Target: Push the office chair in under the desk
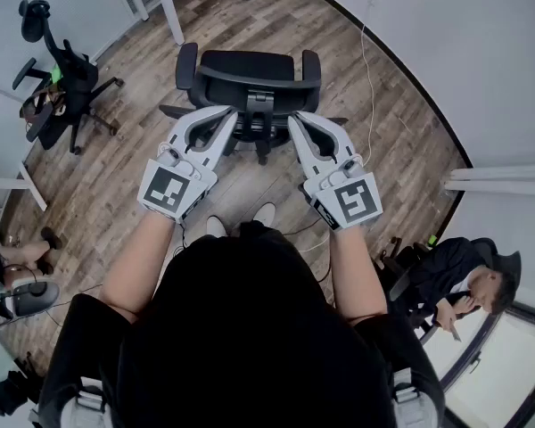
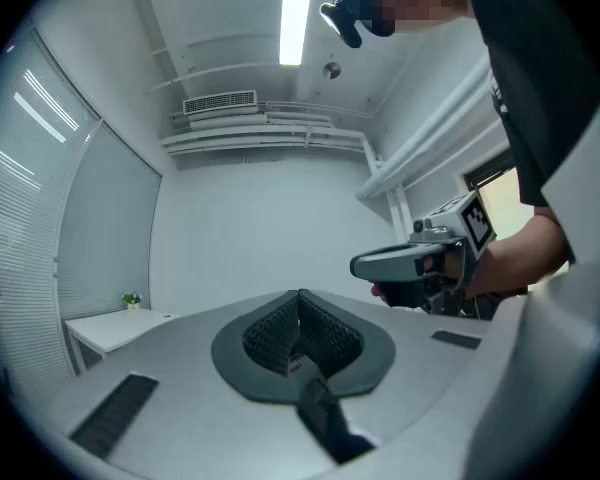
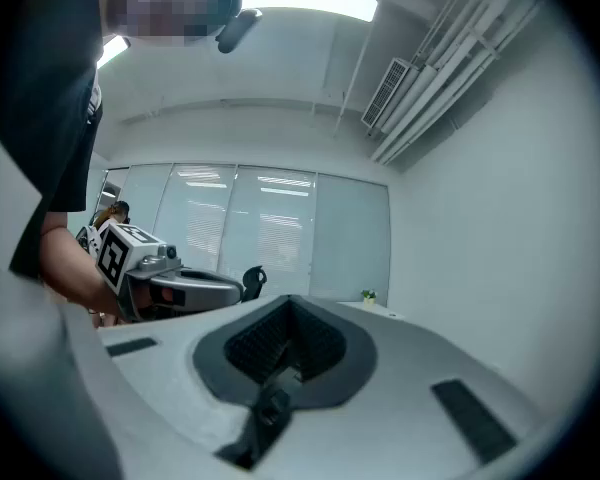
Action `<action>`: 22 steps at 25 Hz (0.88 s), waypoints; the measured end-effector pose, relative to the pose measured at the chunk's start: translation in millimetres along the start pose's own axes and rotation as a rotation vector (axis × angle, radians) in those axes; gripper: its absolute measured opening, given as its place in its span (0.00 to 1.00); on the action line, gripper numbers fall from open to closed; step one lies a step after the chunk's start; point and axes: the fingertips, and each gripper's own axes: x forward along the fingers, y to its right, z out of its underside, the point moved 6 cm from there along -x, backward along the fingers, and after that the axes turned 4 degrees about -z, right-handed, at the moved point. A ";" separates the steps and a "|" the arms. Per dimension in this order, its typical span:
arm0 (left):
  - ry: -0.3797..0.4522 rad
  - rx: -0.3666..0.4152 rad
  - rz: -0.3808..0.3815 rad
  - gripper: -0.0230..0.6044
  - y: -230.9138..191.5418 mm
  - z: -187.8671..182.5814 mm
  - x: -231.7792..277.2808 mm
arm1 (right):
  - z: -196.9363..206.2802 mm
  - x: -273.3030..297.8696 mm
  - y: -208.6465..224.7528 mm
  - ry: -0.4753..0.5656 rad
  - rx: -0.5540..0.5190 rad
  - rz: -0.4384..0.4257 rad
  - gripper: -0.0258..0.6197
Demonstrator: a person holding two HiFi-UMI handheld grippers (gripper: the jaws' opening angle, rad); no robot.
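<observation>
I had both tools shut, with nothing in either. In the left gripper view the left gripper (image 2: 300, 303) showed its dark ribbed pads pressed together, and the right gripper view showed the same of the right gripper (image 3: 285, 333).

From the head view, the left gripper (image 1: 225, 112) and the right gripper (image 1: 296, 119) were held out side by side, both nosed toward the black office chair (image 1: 250, 83). Their tips lay over the lower corners of its backrest, but I could not tell whether either touched it.

The chair stood on the wooden floor (image 1: 383, 150), toward the far edge, with its backrest turned to me and its armrests out to either side. The white legs of the desk (image 1: 169, 7) stood just beyond it at the far edge, and the chair was not under them.

A second black chair (image 1: 62, 78) stood near the floor's far left corner. A seated person in dark clothes (image 1: 455, 275) was at the right edge.
</observation>
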 end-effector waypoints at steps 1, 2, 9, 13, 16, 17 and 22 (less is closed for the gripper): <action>-0.001 0.000 0.002 0.03 0.4 1.3 0.2 | 1.7 0.0 -0.4 -0.001 0.003 0.000 0.04; -0.002 0.000 0.002 0.03 0.7 2.6 0.3 | 3.4 -0.2 -0.8 -0.003 0.006 0.000 0.04; -0.047 0.028 -0.014 0.03 -5.8 19.7 -5.3 | 20.7 0.0 -1.7 -0.063 0.045 -0.003 0.04; -0.077 0.038 -0.024 0.05 -11.6 28.6 -9.0 | 29.9 -1.3 3.4 -0.096 0.084 0.005 0.04; -0.089 0.046 -0.031 0.07 -15.0 33.4 -9.0 | 36.2 -2.8 7.0 -0.108 0.089 0.011 0.05; -0.098 0.048 -0.032 0.07 -16.1 36.2 -8.7 | 38.5 -3.2 8.3 -0.114 0.089 0.012 0.05; -0.149 0.059 -0.009 0.12 -23.1 51.2 -7.9 | 54.8 -3.1 15.8 -0.191 0.077 -0.003 0.07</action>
